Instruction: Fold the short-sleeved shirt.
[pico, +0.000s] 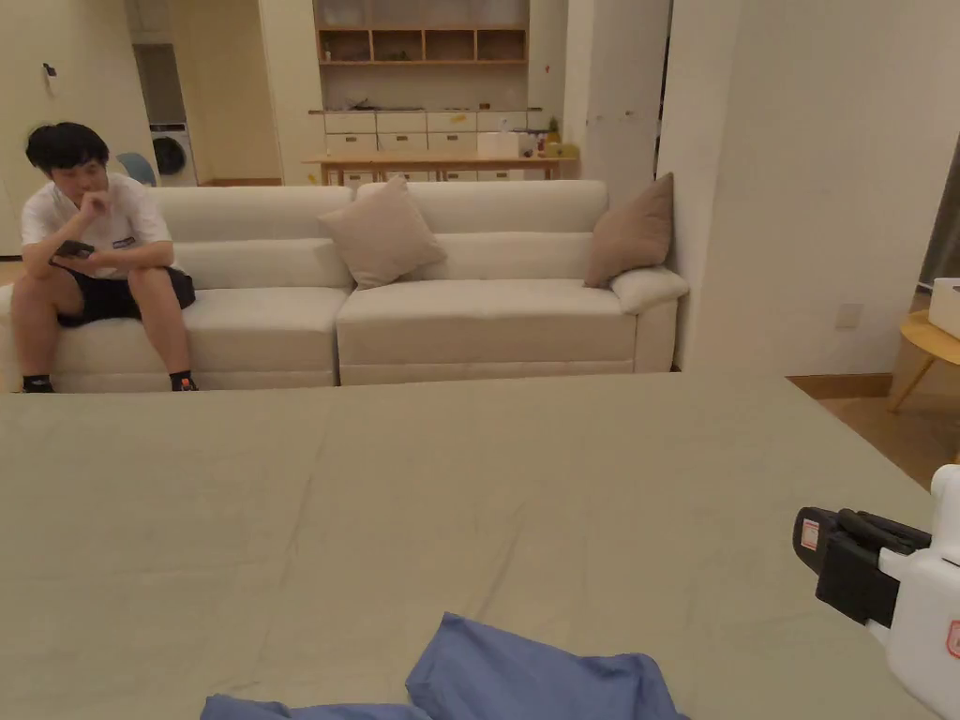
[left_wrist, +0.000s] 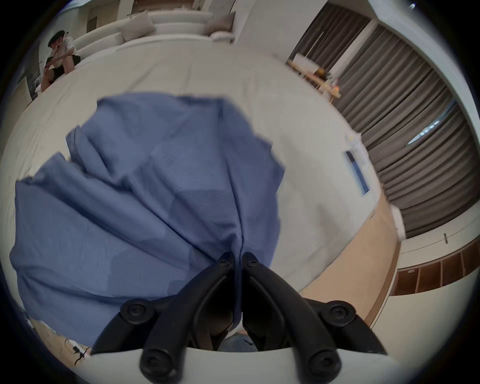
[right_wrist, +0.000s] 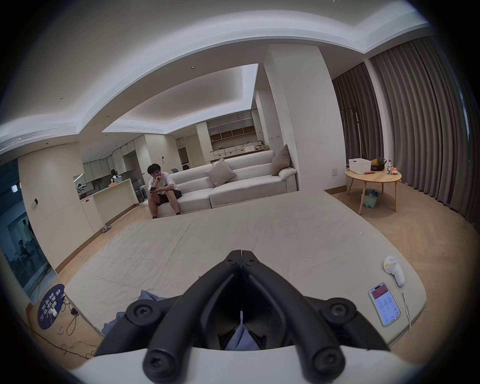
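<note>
The blue short-sleeved shirt (pico: 525, 675) lies rumpled at the near edge of the table, which is covered in a beige cloth (pico: 469, 506). In the left gripper view the shirt (left_wrist: 145, 194) fans out across the table from my left gripper (left_wrist: 238, 257), whose jaws are shut on a gathered fold of it. My right gripper (pico: 814, 544) hovers above the table to the right of the shirt. In the right gripper view its tips (right_wrist: 242, 256) meet, and a strip of blue cloth (right_wrist: 242, 337) is caught further back between the jaws.
A phone (right_wrist: 384, 302) and a white handheld device (right_wrist: 393, 267) with a cord lie near the table's right edge. Beyond the far edge a person (pico: 89, 253) sits on a cream sofa (pico: 487, 319). A round wooden side table (right_wrist: 372, 179) stands at the right.
</note>
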